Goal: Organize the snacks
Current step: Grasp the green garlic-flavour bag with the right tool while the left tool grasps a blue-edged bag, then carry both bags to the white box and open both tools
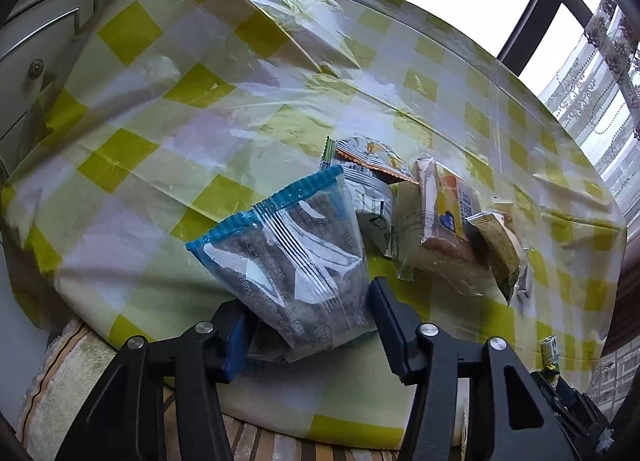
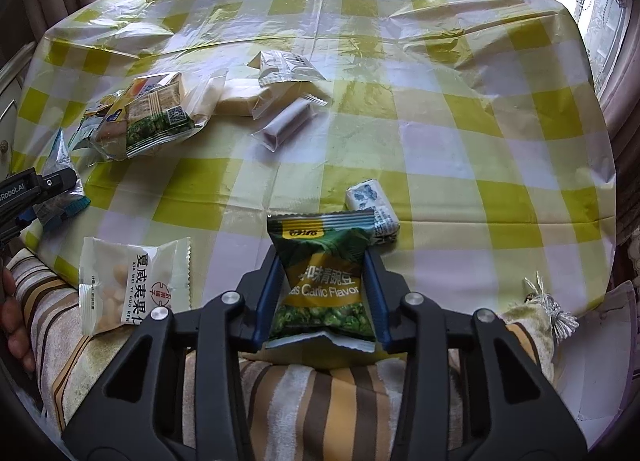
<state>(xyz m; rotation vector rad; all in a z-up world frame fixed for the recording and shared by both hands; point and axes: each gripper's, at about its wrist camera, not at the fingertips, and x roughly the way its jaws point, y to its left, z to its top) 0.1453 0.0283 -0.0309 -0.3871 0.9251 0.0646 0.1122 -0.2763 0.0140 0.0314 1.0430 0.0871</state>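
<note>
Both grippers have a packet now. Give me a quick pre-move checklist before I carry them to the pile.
1. Left gripper clamped on the blue-edged packet: ok.
2. Right gripper clamped on the green pea packet: ok, pads squeeze its sides.
3. Pea packet clear of the white sweet behind it: cannot tell, they overlap in view.
4. Pile visible as a drop spot: ok.
5. Nut packet safely on the table: not ok, it overhangs the near edge.

A yellow-checked tablecloth [image 2: 440, 133] covers the table; a striped cushion [image 2: 304, 393] fills the lower frame, lace curtains [image 1: 592, 73] hang upper right, and a white cabinet [image 1: 36, 45] stands upper left.
</note>
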